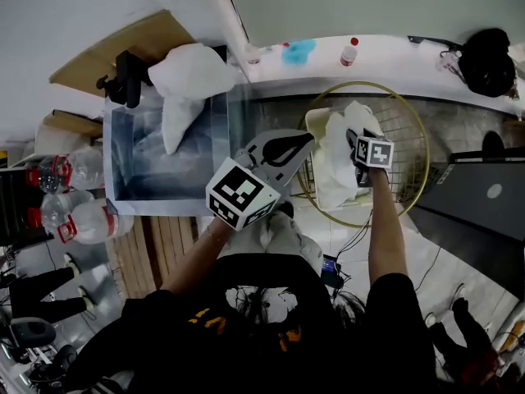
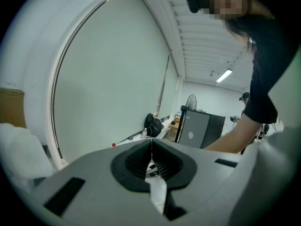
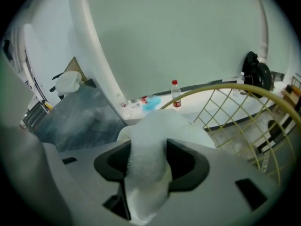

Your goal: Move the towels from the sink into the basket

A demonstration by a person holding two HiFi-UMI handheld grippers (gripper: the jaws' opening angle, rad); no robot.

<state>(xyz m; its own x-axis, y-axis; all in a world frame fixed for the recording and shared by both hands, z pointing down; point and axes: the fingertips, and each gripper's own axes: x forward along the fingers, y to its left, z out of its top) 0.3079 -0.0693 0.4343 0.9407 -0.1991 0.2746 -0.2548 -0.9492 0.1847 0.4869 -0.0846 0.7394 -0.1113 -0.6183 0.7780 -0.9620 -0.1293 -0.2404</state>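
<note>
Closest is the left gripper (image 1: 305,140), held between the sink (image 1: 164,206) and the basket (image 1: 365,83), its jaws together. To its right, the right gripper (image 1: 359,138) reaches down inside the basket's gold rim. Its jaws stand partly apart, with a white towel (image 1: 332,171) filling the gap and touching both pads; the rest of it lies heaped on the basket's wire floor. A second white towel (image 1: 184,80) hangs over the sink's far edge into the basin, left of the basket.

Fluffy white cloth towels (image 1: 332,161), thin metal-wire basket (image 1: 404,134), dull brushed-metal sink (image 1: 123,150)
</note>
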